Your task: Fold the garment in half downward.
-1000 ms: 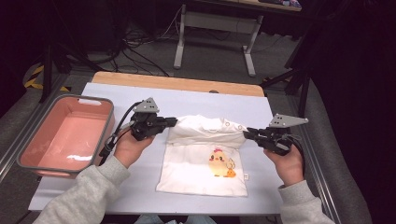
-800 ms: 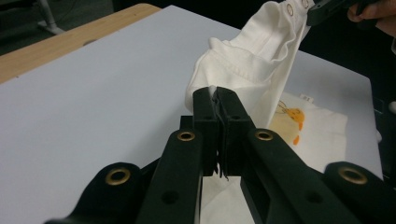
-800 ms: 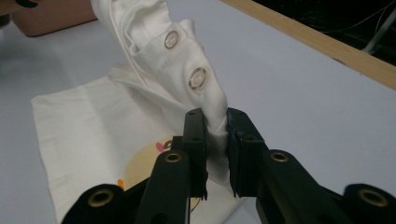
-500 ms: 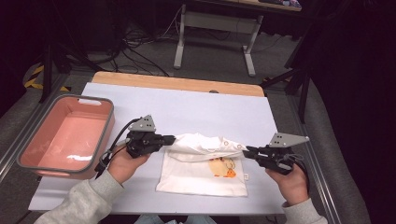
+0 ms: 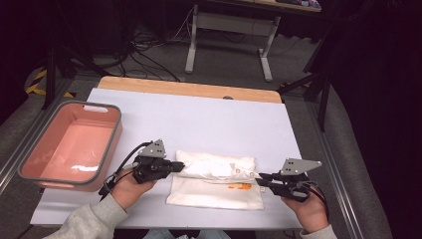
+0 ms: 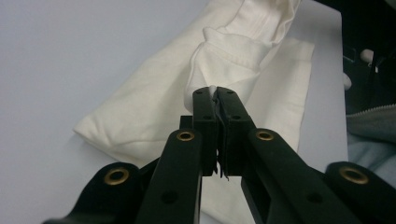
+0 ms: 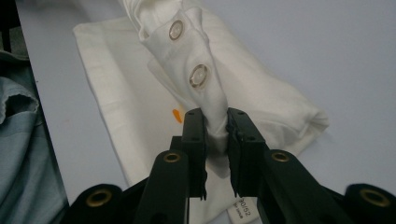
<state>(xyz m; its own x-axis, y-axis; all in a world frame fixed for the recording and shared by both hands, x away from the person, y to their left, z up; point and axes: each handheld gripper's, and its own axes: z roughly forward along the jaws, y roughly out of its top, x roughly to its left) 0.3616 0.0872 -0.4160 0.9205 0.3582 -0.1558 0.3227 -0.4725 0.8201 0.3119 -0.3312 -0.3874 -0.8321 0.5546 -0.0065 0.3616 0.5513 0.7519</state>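
Observation:
A small white garment (image 5: 215,181) with an orange print lies on the white table cover (image 5: 199,119), its far half folded toward the near edge. My left gripper (image 5: 174,166) is shut on the garment's left corner (image 6: 219,60), pinching a thin bunch of cloth. My right gripper (image 5: 260,179) is shut on the right corner, where two snap buttons (image 7: 198,75) show on the bunched cloth (image 7: 210,102). The folded layer hides most of the print; a sliver of orange (image 5: 241,186) stays visible.
A pink bin (image 5: 35,172) with a grey rim stands at the table's left. A wooden table edge (image 5: 189,89) runs along the back. Beyond it are a metal stand (image 5: 226,22) and cables on the floor. A size tag (image 7: 243,207) sticks out of the garment's hem.
Both grippers have pulled the garment's far edge toward the person, folding the top half down over the lower half and covering most of the print.

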